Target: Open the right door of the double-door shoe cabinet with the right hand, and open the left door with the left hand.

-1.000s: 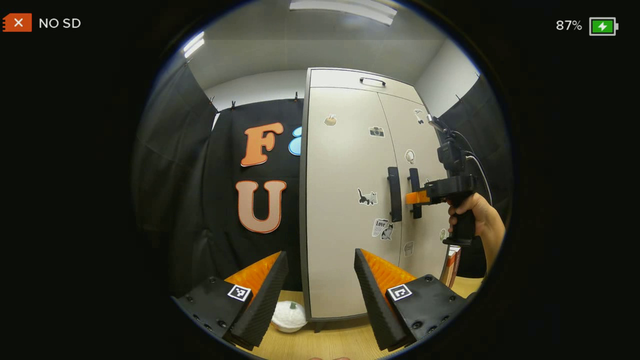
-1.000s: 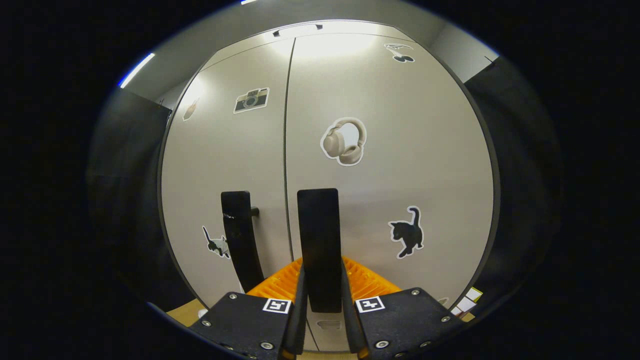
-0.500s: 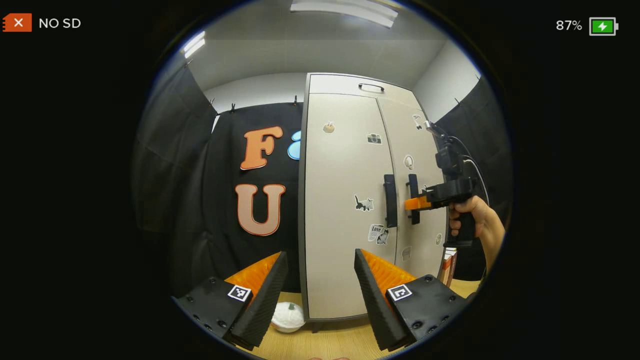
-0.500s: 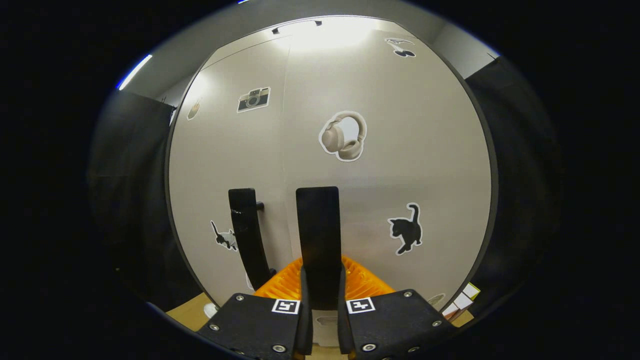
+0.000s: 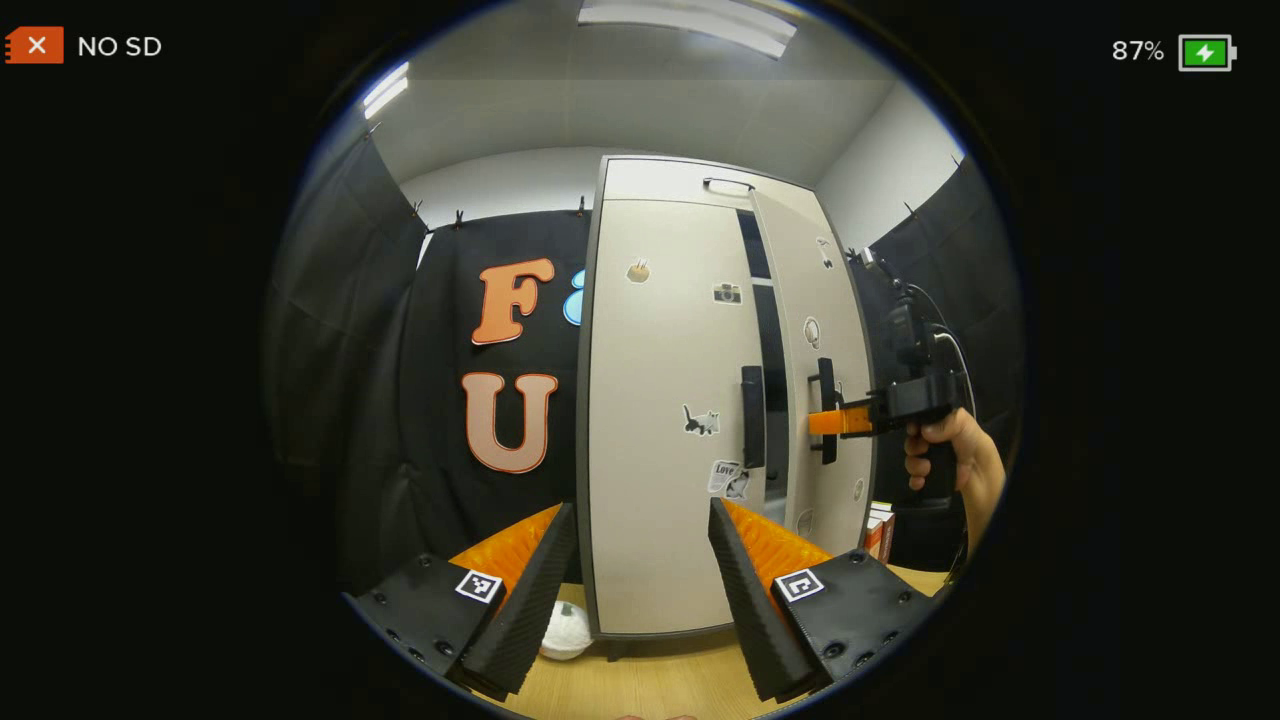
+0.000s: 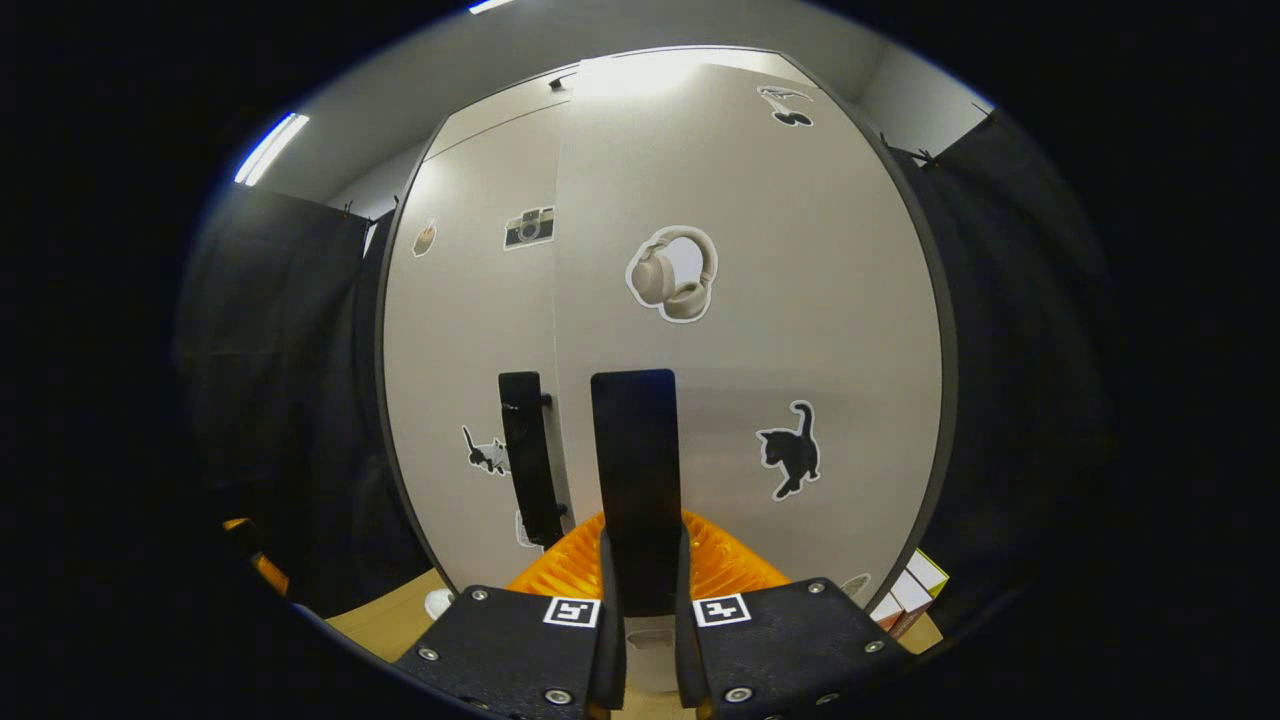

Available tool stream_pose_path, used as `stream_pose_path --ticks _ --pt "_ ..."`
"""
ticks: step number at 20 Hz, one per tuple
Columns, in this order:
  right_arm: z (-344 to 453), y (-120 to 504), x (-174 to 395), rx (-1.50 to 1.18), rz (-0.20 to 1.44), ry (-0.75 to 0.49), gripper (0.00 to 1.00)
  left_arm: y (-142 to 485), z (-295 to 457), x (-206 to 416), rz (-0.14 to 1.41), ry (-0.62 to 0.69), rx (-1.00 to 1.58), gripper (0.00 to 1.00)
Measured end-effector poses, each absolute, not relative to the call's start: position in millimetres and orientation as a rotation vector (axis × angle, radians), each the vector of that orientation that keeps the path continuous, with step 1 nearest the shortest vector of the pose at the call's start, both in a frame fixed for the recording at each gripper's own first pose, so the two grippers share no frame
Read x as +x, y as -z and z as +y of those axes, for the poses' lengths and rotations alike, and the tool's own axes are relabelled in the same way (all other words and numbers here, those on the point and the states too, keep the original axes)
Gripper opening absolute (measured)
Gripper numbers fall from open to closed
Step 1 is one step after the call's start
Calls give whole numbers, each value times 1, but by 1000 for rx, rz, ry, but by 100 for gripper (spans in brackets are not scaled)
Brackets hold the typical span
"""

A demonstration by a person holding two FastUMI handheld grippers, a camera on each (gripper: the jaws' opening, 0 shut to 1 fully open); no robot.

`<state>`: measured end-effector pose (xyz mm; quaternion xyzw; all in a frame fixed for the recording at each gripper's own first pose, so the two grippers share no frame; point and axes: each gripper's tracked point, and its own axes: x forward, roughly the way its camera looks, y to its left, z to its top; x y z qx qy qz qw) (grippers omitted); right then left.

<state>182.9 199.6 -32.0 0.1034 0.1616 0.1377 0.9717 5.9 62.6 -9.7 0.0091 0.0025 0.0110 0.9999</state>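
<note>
Pinching the right door's handle (image 6: 636, 480), the right gripper (image 6: 640, 640) has its jaws pressed on either side of the black vertical bar, as the right gripper view shows close up. Just behind the handle, the right door (image 6: 800, 330) carries a headphones sticker (image 6: 672, 272) and a black cat sticker (image 6: 785, 450). To the left of it stands the left door (image 6: 460, 340) with its own black handle (image 6: 527, 455), a small cat sticker (image 6: 486, 452) and a camera sticker (image 6: 529, 227).

In the left gripper view, the left gripper (image 5: 640, 590) hangs low over the wooden tabletop (image 5: 650, 680), its jaws spread wide with nothing between them, well short of the cabinet. A white round object (image 5: 565, 632) lies on the tabletop by the cabinet's near corner. Farther off, the shoe cabinet (image 5: 600, 400) stands upright, its left door (image 5: 660, 400) closed flat, the handle (image 5: 752, 416) untouched. The right door (image 5: 835, 330) is swung out a little, leaving a dark gap (image 5: 770, 350) between the two doors. A hand (image 5: 945, 455) holds the right gripper (image 5: 828, 422) at that door's handle (image 5: 826, 410). Some boxes (image 5: 880, 530) sit beside the cabinet's foot on the right.
</note>
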Motion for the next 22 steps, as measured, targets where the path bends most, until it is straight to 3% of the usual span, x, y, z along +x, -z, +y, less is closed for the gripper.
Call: stream_pose_path --ticks 9,11,12,13,14,22 --pt "182 22 160 222 300 -302 20 -5 31 -16 22 0 52 81" --pt "176 21 157 224 291 -303 24 -7 28 -18 20 -4 60 81" --pt "173 20 154 225 287 -303 19 -9 25 -18 18 -3 61 81" --pt "170 19 152 228 283 -304 24 -10 22 -20 18 2 61 81" --pt "167 19 150 232 278 -303 19 -12 19 -20 18 5 63 81" --pt "142 15 140 231 255 -264 19 -27 1 3 42 26 43 82"
